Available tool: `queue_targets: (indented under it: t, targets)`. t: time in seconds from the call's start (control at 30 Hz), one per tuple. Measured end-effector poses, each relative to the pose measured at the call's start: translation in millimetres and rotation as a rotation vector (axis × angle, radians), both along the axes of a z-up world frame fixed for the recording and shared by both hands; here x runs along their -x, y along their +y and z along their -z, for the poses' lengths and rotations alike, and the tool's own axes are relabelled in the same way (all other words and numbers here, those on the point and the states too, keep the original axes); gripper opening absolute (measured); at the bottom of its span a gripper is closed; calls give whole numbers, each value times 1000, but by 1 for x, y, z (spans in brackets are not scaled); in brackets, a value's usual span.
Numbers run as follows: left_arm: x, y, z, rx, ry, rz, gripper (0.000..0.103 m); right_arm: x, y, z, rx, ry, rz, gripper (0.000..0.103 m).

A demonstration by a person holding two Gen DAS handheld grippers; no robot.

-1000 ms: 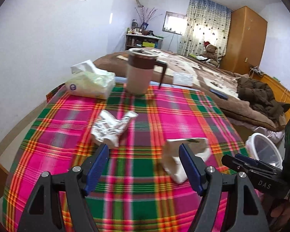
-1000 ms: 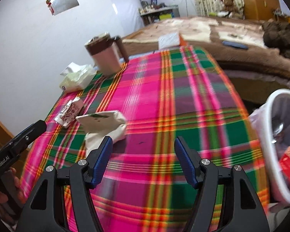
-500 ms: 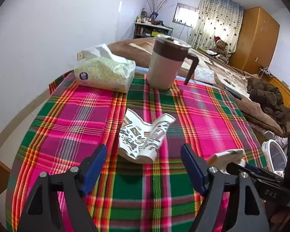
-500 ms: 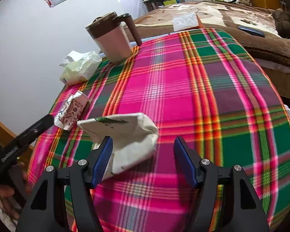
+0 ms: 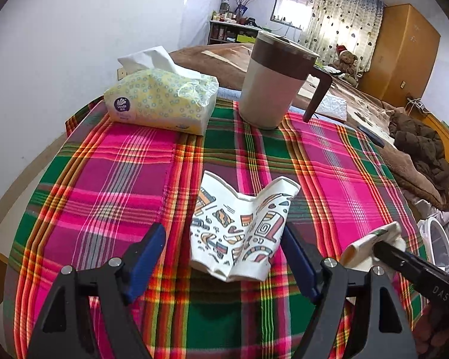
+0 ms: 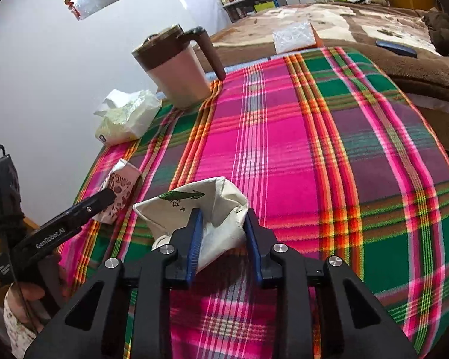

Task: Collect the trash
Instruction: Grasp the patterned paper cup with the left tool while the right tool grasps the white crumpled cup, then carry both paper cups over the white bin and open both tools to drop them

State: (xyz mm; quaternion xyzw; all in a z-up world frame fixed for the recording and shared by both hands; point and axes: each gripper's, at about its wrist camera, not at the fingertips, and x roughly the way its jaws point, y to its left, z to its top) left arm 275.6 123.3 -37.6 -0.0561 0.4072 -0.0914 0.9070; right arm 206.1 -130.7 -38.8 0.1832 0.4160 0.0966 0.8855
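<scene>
From the left wrist camera, the left gripper (image 5: 221, 249) hangs over the plaid tablecloth (image 5: 128, 173) with its jaws apart, one blue pad on either side of a flattened patterned paper cup (image 5: 239, 227) that lies on the cloth; the right-hand pad is at the cup's edge, the other stands clear of it, so nothing is gripped. Behind the cup stand a tissue pack (image 5: 161, 101) and a brown-and-beige lidded mug (image 5: 272, 80), side by side near the far edge of the table. At lower right the tip of the right gripper (image 5: 383, 246) presses a crumpled white paper bag (image 5: 371, 242), and beyond the table's edge shows the rim of a white bin (image 5: 440, 239). From the right wrist camera, the right gripper (image 6: 223, 224) has its jaws drawn close together, pinching the crumpled white paper bag (image 6: 206, 206) between the blue pads, the bag resting on the tablecloth (image 6: 284, 137). To the left, the left gripper (image 6: 107, 194) reaches the patterned paper cup (image 6: 119, 185), held by a hand (image 6: 30, 296) in a floral sleeve.
</scene>
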Motion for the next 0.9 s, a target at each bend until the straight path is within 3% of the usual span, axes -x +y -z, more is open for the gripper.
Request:
queue_targets:
  t: [0.13, 0.23, 0.3, 0.9]
  targets:
    - [-6, -4, 3, -7, 10, 14, 78, -2, -4, -4, 5, -18, 16, 27]
    - [-8, -6, 5, -2, 19, 20, 69, -3, -8, -6, -2, -23, 29, 27]
    - [-9, -7, 7, -9, 24, 17, 57, -3, -9, -7, -2, -28, 34, 27]
    - [29, -32, -24, -38, -67, 58, 56, 19, -27, -29, 38, -104, 74, 27]
